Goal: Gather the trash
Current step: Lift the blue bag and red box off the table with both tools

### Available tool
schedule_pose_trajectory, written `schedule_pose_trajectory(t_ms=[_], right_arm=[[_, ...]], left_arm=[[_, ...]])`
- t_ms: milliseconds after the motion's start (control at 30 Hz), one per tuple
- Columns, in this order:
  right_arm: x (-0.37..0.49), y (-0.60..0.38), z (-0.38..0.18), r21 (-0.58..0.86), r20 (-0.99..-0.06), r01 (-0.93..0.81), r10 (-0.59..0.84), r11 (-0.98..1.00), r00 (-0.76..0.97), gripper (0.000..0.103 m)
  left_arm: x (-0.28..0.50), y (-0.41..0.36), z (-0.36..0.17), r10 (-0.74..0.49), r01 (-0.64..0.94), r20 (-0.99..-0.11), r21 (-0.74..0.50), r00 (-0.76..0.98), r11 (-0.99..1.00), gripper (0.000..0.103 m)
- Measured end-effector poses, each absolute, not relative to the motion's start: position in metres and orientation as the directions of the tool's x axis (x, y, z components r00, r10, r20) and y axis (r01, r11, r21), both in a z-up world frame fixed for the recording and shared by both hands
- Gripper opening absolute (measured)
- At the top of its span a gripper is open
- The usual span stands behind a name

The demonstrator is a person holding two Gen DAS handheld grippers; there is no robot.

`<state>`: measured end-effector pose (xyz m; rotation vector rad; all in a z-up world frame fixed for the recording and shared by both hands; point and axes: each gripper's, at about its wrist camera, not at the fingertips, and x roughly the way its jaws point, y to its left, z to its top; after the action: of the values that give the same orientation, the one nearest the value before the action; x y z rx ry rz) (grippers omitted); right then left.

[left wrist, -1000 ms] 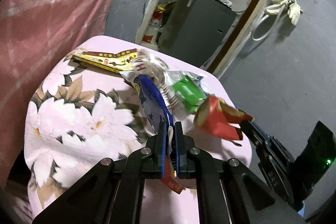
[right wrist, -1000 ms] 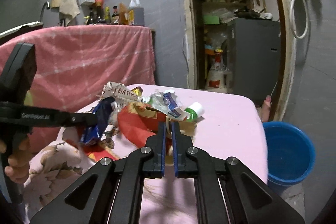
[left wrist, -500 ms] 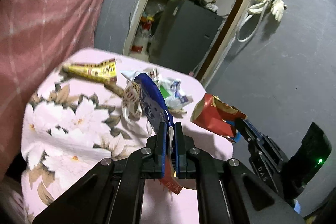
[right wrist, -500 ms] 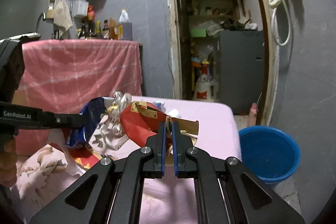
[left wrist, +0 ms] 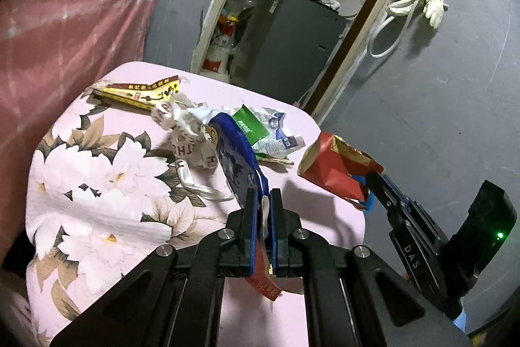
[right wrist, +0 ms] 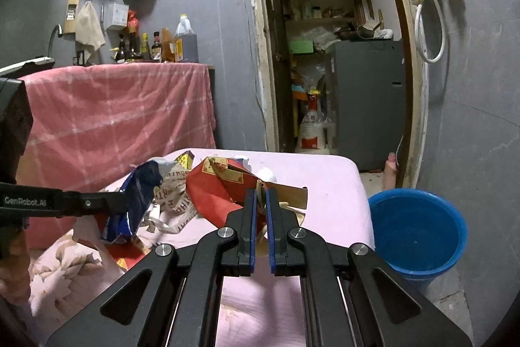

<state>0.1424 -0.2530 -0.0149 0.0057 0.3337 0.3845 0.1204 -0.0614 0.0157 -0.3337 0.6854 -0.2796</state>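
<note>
My left gripper is shut on a crumpled blue snack bag, held above the pink floral tablecloth. In the right wrist view that same blue bag hangs from the left gripper at the left. My right gripper is shut on a red and gold carton, lifted off the table; the left wrist view shows the red carton at the right with the right gripper behind it. On the cloth lie a white printed bag, a green and white wrapper and a yellow box.
A blue bucket stands on the floor right of the table. A pink checked cloth covers a counter with bottles behind. An open doorway shows a grey cabinet and shelves. A hand holds the left gripper.
Both grippers have risen with their loads: the red carton has come off the pile and moved right, and the blue bag hangs higher above the remaining litter.
</note>
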Motion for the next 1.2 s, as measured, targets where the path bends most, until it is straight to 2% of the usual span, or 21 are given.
schedule_pose_trajectory(t_ms=[333, 467, 600, 667, 1000, 1067, 1100, 1200], right_arm=[[0.15, -0.259, -0.023, 0.086, -0.366, -0.354, 0.36, 0.931, 0.858, 0.004], [0.151, -0.258, -0.024, 0.088, -0.374, -0.359, 0.365, 0.929, 0.852, 0.004], [0.151, -0.257, -0.024, 0.087, -0.377, -0.363, 0.368, 0.928, 0.85, 0.004], [0.152, -0.255, -0.025, 0.085, -0.38, -0.365, 0.369, 0.927, 0.848, 0.004], [0.153, -0.254, -0.026, 0.085, -0.383, -0.366, 0.369, 0.927, 0.847, 0.004], [0.153, -0.254, -0.025, 0.084, -0.383, -0.364, 0.367, 0.928, 0.848, 0.004], [0.153, -0.253, -0.025, 0.085, -0.383, -0.364, 0.368, 0.927, 0.847, 0.004], [0.154, -0.254, -0.026, 0.089, -0.382, -0.362, 0.367, 0.928, 0.848, 0.004]], left_arm=[[0.134, -0.062, 0.001, -0.349, 0.109, -0.665, -0.376, 0.66, 0.92, 0.005], [0.138, -0.054, -0.001, -0.359, 0.084, -0.691, -0.398, 0.628, 0.914, 0.009], [0.145, -0.046, 0.0, -0.353, 0.053, -0.71, -0.407, 0.609, 0.912, 0.022], [0.148, -0.04, 0.001, -0.358, 0.038, -0.715, -0.421, 0.601, 0.906, 0.024], [0.17, -0.049, 0.004, -0.304, -0.003, -0.764, -0.372, 0.569, 0.928, 0.024], [0.17, -0.053, 0.004, -0.288, 0.009, -0.767, -0.345, 0.573, 0.939, 0.019], [0.169, -0.057, 0.003, -0.285, 0.018, -0.767, -0.336, 0.574, 0.942, 0.011], [0.167, -0.059, 0.0, -0.264, 0.028, -0.774, -0.304, 0.576, 0.952, 0.008]])
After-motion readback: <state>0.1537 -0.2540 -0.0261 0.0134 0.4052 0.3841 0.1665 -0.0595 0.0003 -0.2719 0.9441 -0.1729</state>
